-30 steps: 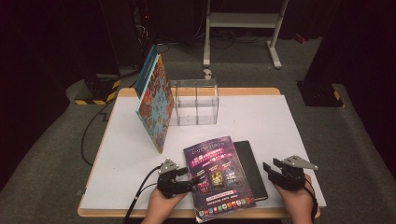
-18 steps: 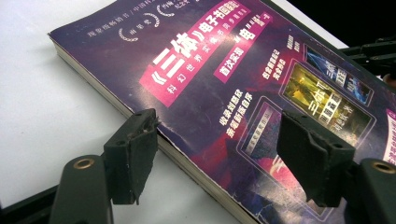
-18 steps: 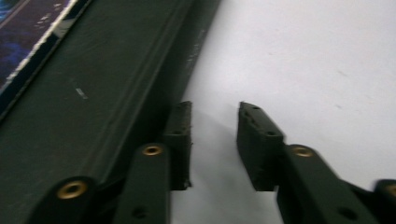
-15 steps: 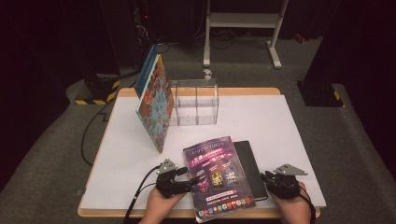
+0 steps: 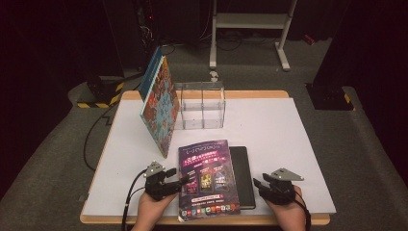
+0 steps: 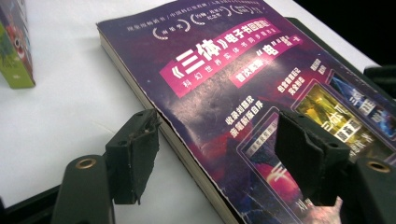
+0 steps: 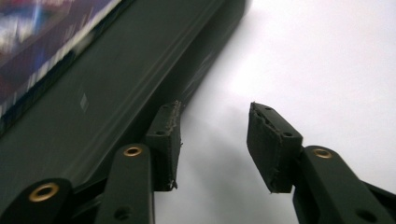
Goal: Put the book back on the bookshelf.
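Straddling the purple book's (image 6: 243, 88) edge, the left tool (image 5: 179, 182) stood open; the right tool (image 7: 214, 140), jaws just reopened, held nothing beside the black book (image 7: 116, 88).

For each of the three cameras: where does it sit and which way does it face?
High view: above the near edge, looking forward and down on the white table; both hands with left gripper and right gripper.
Left gripper view: along its open jaws straddling the purple paperback book's edge.
Right gripper view: along its open jaws beside the black hardcover book.
Shared: both books.
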Demonstrator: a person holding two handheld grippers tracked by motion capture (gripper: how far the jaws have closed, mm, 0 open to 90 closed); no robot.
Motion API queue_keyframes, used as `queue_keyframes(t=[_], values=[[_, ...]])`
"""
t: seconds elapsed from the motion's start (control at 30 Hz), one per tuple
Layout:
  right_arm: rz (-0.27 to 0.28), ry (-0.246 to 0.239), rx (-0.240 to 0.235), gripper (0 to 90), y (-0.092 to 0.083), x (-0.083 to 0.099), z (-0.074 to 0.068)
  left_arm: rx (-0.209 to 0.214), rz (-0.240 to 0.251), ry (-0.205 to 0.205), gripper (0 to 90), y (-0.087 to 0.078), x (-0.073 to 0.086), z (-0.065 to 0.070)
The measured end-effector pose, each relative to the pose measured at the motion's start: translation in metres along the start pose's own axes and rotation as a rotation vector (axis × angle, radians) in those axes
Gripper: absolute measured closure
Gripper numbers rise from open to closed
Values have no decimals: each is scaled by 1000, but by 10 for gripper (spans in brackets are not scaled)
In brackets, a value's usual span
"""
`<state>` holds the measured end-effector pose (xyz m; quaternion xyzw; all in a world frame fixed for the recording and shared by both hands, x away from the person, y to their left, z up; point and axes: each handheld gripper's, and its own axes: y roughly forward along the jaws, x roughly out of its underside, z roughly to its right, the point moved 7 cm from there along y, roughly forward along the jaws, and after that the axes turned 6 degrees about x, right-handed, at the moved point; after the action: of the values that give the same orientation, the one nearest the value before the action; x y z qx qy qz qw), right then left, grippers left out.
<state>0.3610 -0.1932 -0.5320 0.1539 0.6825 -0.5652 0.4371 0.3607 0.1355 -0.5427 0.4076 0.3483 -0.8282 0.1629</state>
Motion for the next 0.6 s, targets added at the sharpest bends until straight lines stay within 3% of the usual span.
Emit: queue_keyframes(t=[0.07, 0.13, 0.33, 0.43, 0.6], values=[[71, 18, -23, 466, -7, -9, -3, 24, -21, -10, 319, 3, 2, 2], [107, 11, -53, 458, -9, -15, -13, 19, -44, -8, 326, 6, 4, 3], [109, -61, -100, 459, -4, -20, -42, 56, -32, -19, 360, 8, 2, 10], [114, -62, -104, 451, -4, -20, -43, 71, -39, 19, 360, 14, 0, 20], [130, -15, -113, 419, -7, -20, -35, 108, -21, 66, 363, 20, -11, 35]])
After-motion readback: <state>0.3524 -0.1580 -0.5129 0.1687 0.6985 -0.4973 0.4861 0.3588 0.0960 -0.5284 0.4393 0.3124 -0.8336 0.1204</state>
